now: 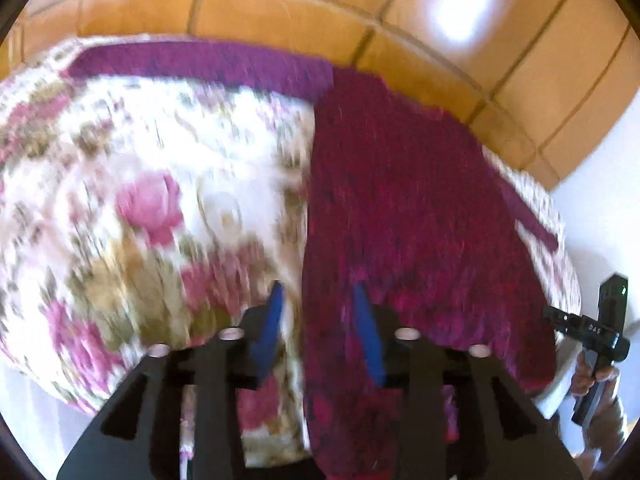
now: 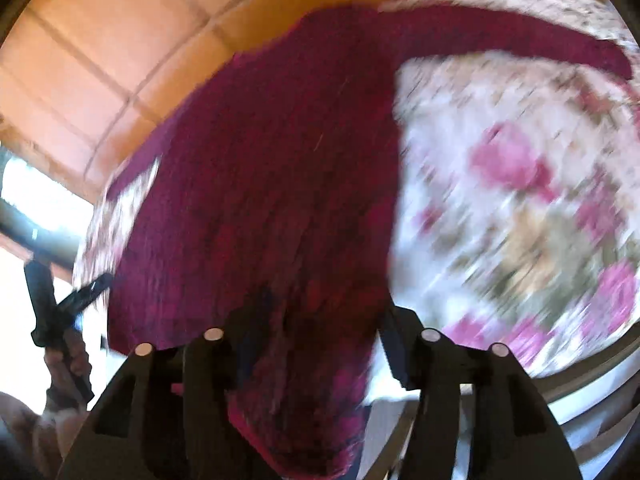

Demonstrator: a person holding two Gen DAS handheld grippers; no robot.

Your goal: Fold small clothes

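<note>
A dark magenta knitted sweater (image 1: pixel 408 208) lies on a round table with a floral cloth (image 1: pixel 132 184). One long sleeve (image 1: pixel 208 64) stretches along the far edge. My left gripper (image 1: pixel 320 304) has its blue fingers (image 1: pixel 272 320) apart over the sweater's left edge near the hem, which hangs close below. In the right wrist view the sweater (image 2: pixel 280 168) fills the middle, and its near hem drapes between the fingers of my right gripper (image 2: pixel 316 320). Both views are motion-blurred. Whether the right jaws pinch the fabric is unclear.
Orange tiled floor (image 1: pixel 320 8) surrounds the table. The floral cloth (image 2: pixel 520 208) covers the table's right side in the right wrist view. The other hand-held gripper shows at the right edge of the left wrist view (image 1: pixel 600 340) and the left edge of the right wrist view (image 2: pixel 52 312).
</note>
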